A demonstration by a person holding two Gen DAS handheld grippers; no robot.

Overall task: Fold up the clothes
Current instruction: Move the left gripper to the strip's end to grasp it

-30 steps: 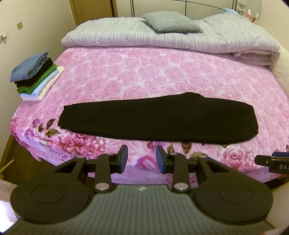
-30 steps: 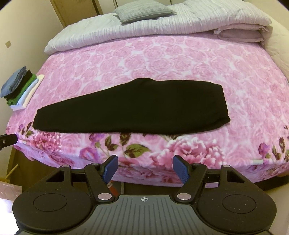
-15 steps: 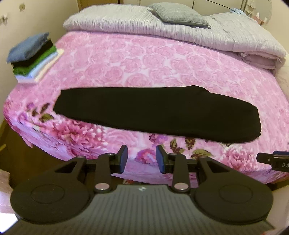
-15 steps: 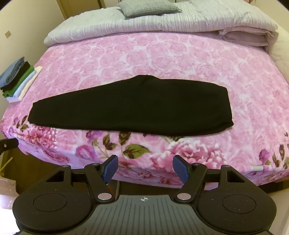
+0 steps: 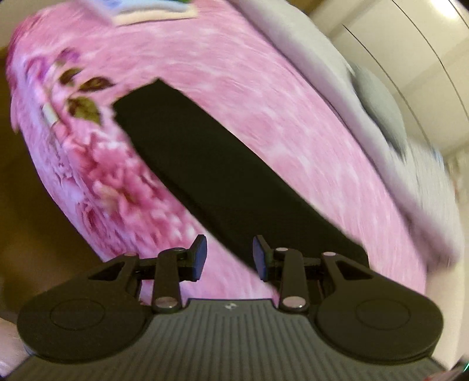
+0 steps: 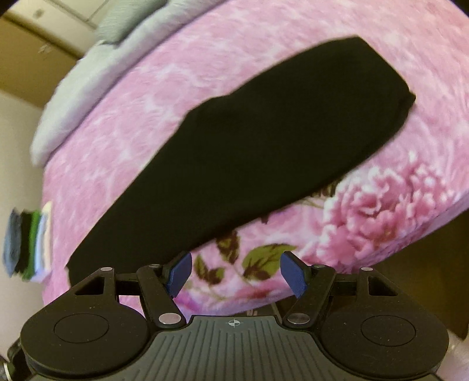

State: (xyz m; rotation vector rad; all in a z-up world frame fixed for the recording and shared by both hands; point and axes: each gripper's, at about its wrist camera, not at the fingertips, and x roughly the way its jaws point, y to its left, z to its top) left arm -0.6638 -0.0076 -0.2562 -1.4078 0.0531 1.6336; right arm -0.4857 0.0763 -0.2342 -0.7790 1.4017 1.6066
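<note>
A long black garment (image 5: 222,175) lies flat along the front of a bed with a pink floral cover (image 5: 263,105). It also shows in the right wrist view (image 6: 263,140). My left gripper (image 5: 230,258) is open and empty, just above the garment's near edge toward its left half. My right gripper (image 6: 236,272) is open and empty, over the bed's front edge just below the garment's right half. Both views are tilted and blurred.
A stack of folded clothes (image 6: 27,240) sits at the bed's left edge; its bottom shows in the left wrist view (image 5: 152,11). A grey quilt (image 5: 337,88) and grey pillow (image 5: 378,102) lie at the head. The floor drops off below the front edge.
Both grippers have moved in close to the bed and rolled, the left view tilting clockwise and the right counter-clockwise. The garment has not moved. Both stay open.
</note>
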